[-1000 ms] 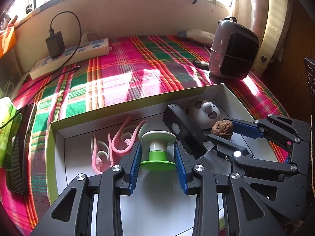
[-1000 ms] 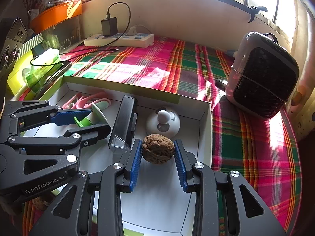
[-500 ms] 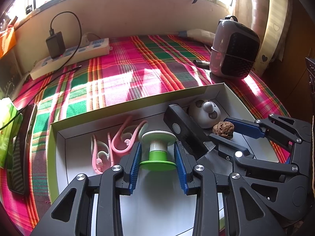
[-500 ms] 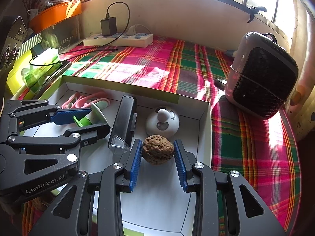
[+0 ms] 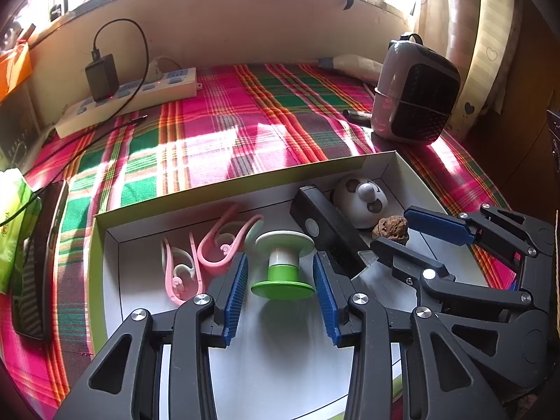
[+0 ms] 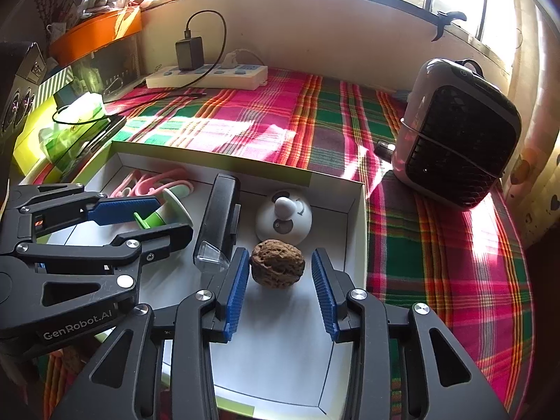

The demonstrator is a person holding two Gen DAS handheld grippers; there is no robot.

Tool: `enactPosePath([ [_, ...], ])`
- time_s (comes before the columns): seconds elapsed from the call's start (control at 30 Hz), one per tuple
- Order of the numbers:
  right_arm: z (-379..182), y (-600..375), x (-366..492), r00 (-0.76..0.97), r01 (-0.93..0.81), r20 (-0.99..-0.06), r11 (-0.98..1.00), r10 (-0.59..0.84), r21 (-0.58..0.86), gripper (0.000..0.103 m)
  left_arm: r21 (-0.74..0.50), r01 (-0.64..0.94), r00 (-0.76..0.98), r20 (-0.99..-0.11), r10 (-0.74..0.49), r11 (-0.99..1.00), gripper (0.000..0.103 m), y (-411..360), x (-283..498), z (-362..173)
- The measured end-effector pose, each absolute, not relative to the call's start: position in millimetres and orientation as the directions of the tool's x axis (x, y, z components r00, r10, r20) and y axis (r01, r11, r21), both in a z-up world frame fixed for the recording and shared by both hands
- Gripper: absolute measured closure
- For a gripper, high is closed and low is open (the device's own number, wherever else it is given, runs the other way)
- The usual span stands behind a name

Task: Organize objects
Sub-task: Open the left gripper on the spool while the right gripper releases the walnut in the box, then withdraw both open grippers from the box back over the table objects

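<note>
A shallow white box (image 5: 245,182) with a green rim lies on the plaid cloth. Inside it a green-and-white spool (image 5: 283,266) stands upright between the blue pads of my left gripper (image 5: 279,262). The jaws are opening and the pads stand just off the spool's base. A brown walnut (image 6: 277,267) rests on the box floor between the pads of my right gripper (image 6: 280,253). Those jaws are opening too, with a clear gap on the walnut's right side. Pink clips (image 5: 210,252), a black bar-shaped device (image 5: 325,224) and a white round gadget (image 5: 360,203) also lie in the box.
A power strip (image 5: 133,101) with a black charger and cable lies at the back left. A small heater (image 5: 416,94) stands at the back right, close to the box corner. A dark flat device (image 5: 38,255) and a green packet (image 5: 14,227) sit left of the box.
Both pairs of jaws have spread a little wider. The spool and the walnut stay where they were, and neither hand has shifted.
</note>
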State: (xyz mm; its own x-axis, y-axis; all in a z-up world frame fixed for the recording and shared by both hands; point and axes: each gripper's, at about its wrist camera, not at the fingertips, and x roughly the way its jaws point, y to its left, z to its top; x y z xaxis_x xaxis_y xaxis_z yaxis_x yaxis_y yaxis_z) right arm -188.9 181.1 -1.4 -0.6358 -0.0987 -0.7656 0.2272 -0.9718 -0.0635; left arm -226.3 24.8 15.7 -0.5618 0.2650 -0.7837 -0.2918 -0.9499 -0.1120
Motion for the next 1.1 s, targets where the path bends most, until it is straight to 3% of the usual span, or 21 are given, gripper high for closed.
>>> enactPosePath([
  [0.27,2,185,-184,-0.642,0.215,-0.759,-0.976,-0.104,-0.048,0.055,-0.121,-0.282,-0.570,-0.777,0.268,-0.952,0.065,22,-220,21],
  [1.1,21,186,-150,-0.684,0.170,-0.722,-0.985,-0.107,-0.015,0.055,-0.094,-0.280,-0.631,-0.733,0.256,-0.955,0.065,14,-177,48],
])
